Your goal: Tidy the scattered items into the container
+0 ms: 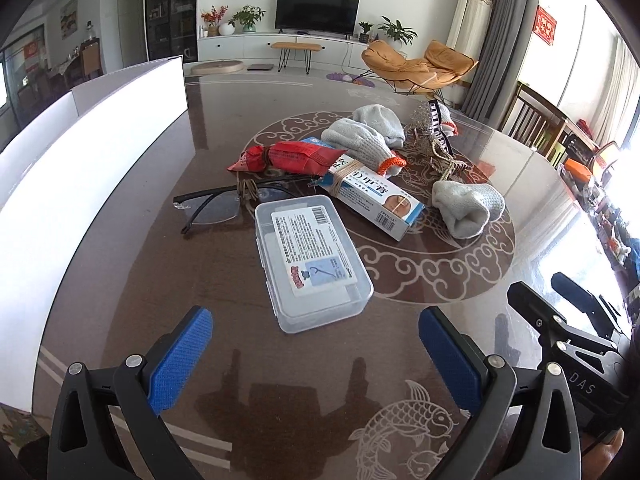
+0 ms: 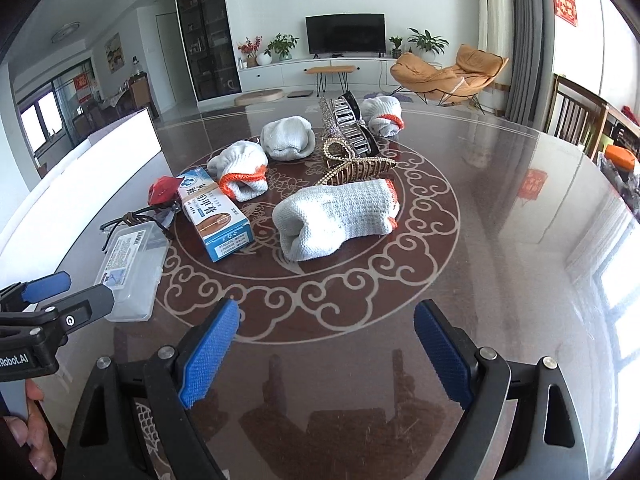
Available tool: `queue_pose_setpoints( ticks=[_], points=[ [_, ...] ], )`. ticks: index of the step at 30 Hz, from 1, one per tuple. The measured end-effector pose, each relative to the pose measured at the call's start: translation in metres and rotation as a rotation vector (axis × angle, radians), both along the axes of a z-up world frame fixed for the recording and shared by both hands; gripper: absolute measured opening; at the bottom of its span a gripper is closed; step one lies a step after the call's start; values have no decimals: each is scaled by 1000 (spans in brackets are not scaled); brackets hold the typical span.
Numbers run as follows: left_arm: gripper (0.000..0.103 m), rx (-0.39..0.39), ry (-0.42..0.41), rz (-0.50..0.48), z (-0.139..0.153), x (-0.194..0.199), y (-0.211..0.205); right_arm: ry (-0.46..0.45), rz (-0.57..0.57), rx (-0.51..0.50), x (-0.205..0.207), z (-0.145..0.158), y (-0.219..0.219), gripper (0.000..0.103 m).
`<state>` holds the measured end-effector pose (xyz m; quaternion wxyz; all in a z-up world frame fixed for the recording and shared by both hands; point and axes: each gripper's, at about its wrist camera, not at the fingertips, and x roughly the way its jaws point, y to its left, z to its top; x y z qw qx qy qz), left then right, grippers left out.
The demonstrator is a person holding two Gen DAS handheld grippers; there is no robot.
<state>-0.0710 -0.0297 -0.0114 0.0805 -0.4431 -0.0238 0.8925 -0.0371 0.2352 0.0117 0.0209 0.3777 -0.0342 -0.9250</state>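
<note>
Nothing tidied yet: white container [image 1: 132, 92] sits at worktop's left edge, contents hidden. Left tongs [image 1: 316, 344] spread apart, empty, just short of clear plastic box [image 1: 312, 256]. Right tongs [image 2: 326, 344] also apart, empty, facing rolled glove [image 2: 336, 220]. Glasses [image 1: 216, 208], red packet [image 1: 288, 156], ointment carton [image 2: 216, 216], hair clips [image 2: 352, 148] all loose on glossy dark worktop [image 2: 500, 240]. Living room behind: TV [image 2: 346, 34], orange chair [image 2: 448, 72].

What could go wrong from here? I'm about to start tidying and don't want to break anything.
The eyeglasses lie flat on the glossy table, partly under the red packet; a claw pinching a lens could scratch it. The clear plastic box may slide on that surface when the open left claw closes. The two hair clips overlap, so the open right claw lifting one might drag the other.
</note>
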Motion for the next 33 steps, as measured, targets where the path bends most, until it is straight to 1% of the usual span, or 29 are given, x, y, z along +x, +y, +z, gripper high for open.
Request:
queue_pose_setpoints(
  ticks=[2,6,10,13,15,17,19,22,25,27,29,31,33],
  points=[
    [103,-12,-1,3,-1,15,0,11,-1,13,21,7,1,90],
    [103,-17,24,-6,-2,53,3,35,-4,33,63,14,5,90],
    [103,8,75,-38,1,97,8,42,-12,15,102,13,10,90],
    [103,-25,129,-81,8,125,17,65,-13,-14,132,15,13,90],
    [103,-51,152,-113,15,135,25,86,-12,-12,148,19,12,90],
    [103,-79,173,-132,19,140,32,92,4,-4,156,23,9,90],
    [103,-96,175,-140,19,138,37,99,6,13,157,28,6,90],
    [103,-75,136,-134,11,129,33,126,4,38,164,30,6,90],
    [103,6,63,-94,-2,113,20,139,14,81,172,24,6,90],
    [103,62,24,-46,-8,101,10,142,43,102,173,20,4,90],
    [103,92,-9,-6,-12,81,5,159,63,112,171,19,0,90],
    [103,85,-31,17,-13,57,5,197,80,116,173,18,-3,90],
    [103,70,-44,33,-15,30,8,209,99,117,172,14,-7,90]
  ],
)
